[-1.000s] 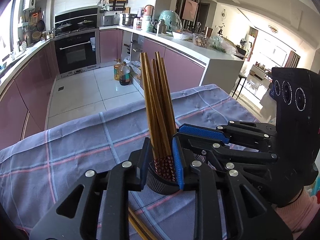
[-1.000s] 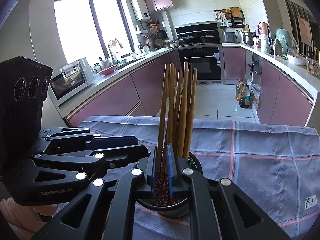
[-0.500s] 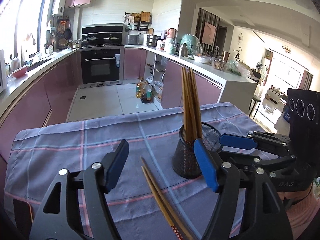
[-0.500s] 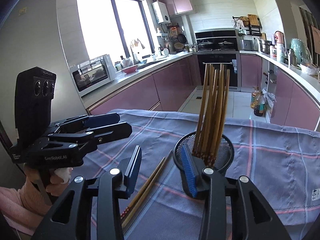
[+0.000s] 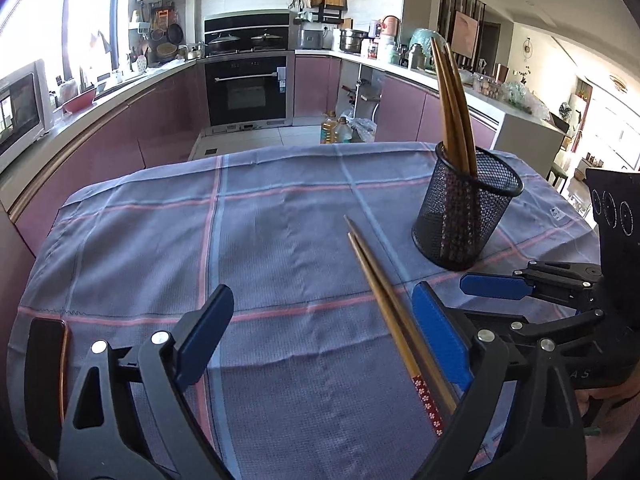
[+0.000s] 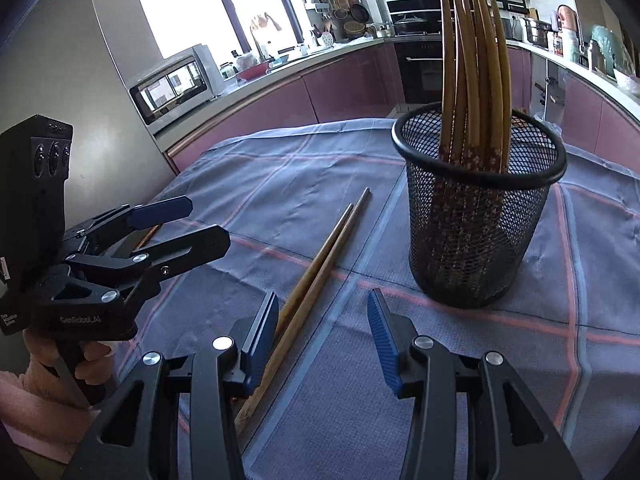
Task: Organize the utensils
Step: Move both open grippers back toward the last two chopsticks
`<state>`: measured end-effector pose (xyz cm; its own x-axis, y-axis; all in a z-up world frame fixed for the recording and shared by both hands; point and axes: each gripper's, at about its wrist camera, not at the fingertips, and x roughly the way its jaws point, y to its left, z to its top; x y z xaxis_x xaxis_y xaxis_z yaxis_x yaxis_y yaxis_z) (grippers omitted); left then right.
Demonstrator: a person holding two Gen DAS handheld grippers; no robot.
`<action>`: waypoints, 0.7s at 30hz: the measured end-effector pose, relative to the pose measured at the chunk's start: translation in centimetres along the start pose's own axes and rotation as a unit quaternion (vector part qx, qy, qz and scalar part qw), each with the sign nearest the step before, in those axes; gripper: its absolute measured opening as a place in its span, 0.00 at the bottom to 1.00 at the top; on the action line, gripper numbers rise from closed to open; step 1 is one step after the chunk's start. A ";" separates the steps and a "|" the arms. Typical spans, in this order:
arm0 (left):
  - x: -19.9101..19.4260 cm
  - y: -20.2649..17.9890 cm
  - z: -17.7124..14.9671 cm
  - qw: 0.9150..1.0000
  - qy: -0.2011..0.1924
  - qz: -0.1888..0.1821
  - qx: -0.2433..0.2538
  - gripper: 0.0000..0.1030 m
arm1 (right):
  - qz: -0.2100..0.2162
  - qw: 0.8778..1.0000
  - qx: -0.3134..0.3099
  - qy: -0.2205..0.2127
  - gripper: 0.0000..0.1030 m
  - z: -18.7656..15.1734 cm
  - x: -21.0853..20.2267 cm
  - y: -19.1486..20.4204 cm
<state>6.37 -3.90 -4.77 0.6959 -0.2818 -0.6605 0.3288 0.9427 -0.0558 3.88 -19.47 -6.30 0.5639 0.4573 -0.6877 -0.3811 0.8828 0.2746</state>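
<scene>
A black mesh cup (image 5: 466,216) (image 6: 476,232) stands upright on the checked cloth, with several brown chopsticks (image 5: 452,92) (image 6: 472,60) standing in it. A loose pair of chopsticks (image 5: 384,300) (image 6: 320,264) lies flat on the cloth in front of the cup. My left gripper (image 5: 322,292) (image 6: 208,220) hovers low over the cloth, its jaws opening wide. The loose pair runs just inside its right finger, and the pads are not on it. My right gripper (image 6: 324,300) (image 5: 480,300) is open, with the pair's thick ends beside its left pad.
The blue-grey checked cloth (image 5: 280,220) covers the table to its far and left edges. A dark flat object with an orange edge (image 5: 44,360) lies at the near left. Pink kitchen cabinets, an oven and a microwave stand beyond. A hand in a pink sleeve (image 6: 40,384) holds the left gripper.
Both grippers let go of the chopsticks standing in the cup, opened, pulled back from the cup and sank towards the loose pair on the cloth.
</scene>
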 end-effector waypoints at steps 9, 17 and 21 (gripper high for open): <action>0.3 -0.2 -1.2 1.000 0.010 0.001 -0.011 0.85 | -0.010 1.000 0.005 0.010 0.43 -0.3 0.6 -0.3; 0.5 -0.5 -1.6 1.000 0.019 0.000 -0.010 0.83 | -0.020 1.000 -0.005 0.016 0.43 -0.1 1.6 0.6; 0.8 -0.4 -1.8 1.000 0.023 0.001 -0.013 0.82 | -0.025 0.999 -0.008 0.018 0.43 0.0 2.1 0.8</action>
<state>5.63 -4.13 -6.59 0.6668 -0.2720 -0.6938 0.3098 0.9479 -0.0739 4.76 -17.84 -7.47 0.5551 0.4088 -0.7244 -0.3652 0.9023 0.2293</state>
